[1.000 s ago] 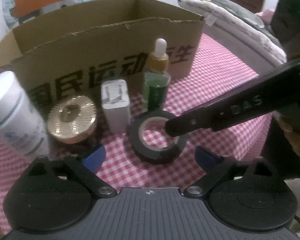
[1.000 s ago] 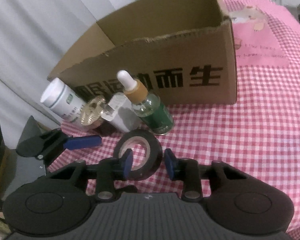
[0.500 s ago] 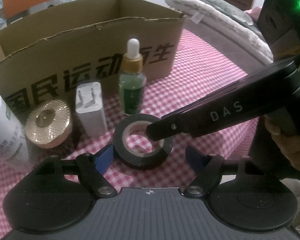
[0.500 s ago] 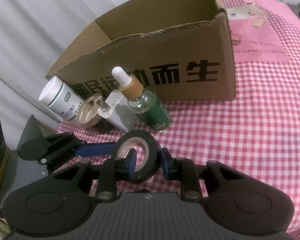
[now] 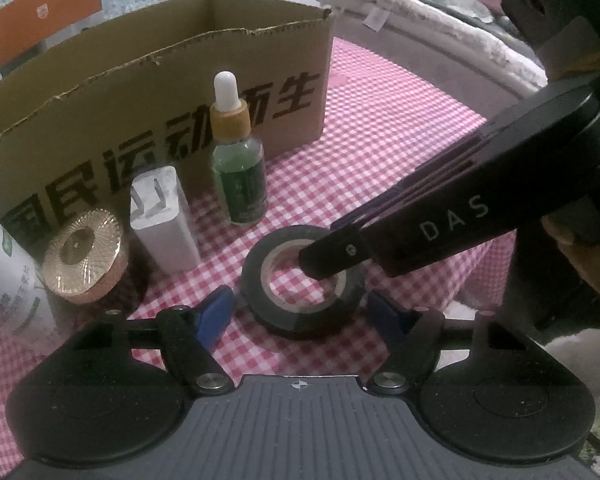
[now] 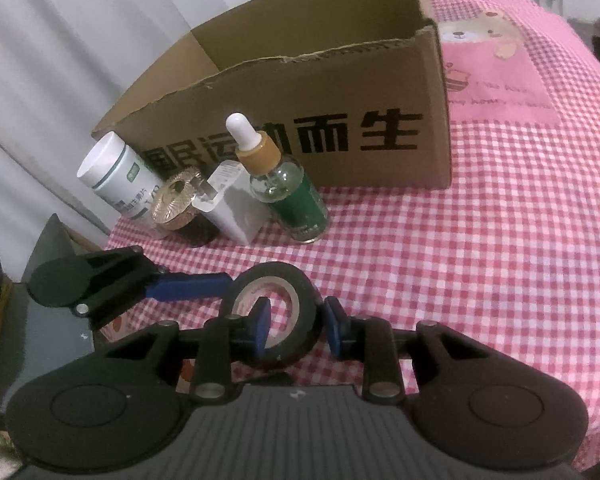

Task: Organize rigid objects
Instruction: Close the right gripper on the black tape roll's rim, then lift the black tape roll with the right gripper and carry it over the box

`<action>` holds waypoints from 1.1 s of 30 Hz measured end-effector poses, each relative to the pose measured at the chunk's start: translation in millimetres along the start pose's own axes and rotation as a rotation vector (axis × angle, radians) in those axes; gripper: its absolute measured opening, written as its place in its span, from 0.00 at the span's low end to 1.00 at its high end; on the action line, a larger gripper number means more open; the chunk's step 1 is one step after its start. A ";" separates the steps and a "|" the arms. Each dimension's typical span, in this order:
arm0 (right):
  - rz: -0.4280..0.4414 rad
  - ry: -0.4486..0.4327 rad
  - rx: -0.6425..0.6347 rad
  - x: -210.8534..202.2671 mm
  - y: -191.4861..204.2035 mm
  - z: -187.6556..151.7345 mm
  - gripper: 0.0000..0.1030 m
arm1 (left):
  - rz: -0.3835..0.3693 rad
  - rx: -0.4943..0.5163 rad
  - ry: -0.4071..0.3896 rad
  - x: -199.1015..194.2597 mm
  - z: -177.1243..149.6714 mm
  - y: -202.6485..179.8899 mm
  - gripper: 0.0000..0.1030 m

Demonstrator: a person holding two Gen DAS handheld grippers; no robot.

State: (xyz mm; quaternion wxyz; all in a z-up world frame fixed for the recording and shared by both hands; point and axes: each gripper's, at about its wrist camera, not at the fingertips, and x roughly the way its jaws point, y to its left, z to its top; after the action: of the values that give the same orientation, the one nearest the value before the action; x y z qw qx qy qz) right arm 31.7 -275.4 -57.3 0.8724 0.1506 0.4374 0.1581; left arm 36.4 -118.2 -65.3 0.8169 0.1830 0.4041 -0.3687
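Checked tablecloth [image 6: 480, 248] (seemingly a table) under box [image 6: 340, 92], bottles, tape roll [image 5: 302, 280].

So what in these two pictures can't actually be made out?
- Inside of the cardboard box: its front wall hides the floor in both views.
- White bottle: cut off by the left wrist view's left edge; its small label print is unreadable.
- Tape roll: the right gripper straddles its wall in the right wrist view; actual contact is unclear.
- Box lettering: partly covered by the dropper bottle.
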 end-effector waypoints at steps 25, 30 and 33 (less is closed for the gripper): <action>-0.107 -0.025 -0.116 2.8 1.7 -4.5 0.23 | -0.023 0.051 0.000 14.5 16.8 -16.5 0.64; -0.106 -0.029 -0.117 3.1 1.7 -4.6 0.23 | -0.022 0.046 0.005 18.2 21.2 -16.0 0.65; -0.109 -0.033 -0.120 2.5 2.1 -5.2 0.23 | -0.023 0.048 0.005 18.8 23.5 -16.3 0.65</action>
State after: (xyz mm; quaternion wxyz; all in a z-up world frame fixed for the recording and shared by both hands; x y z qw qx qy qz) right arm 28.6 -271.8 -61.2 0.8942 0.0764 0.4204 0.1338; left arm 44.0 -151.5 -66.0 0.8070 0.1991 0.3991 -0.3871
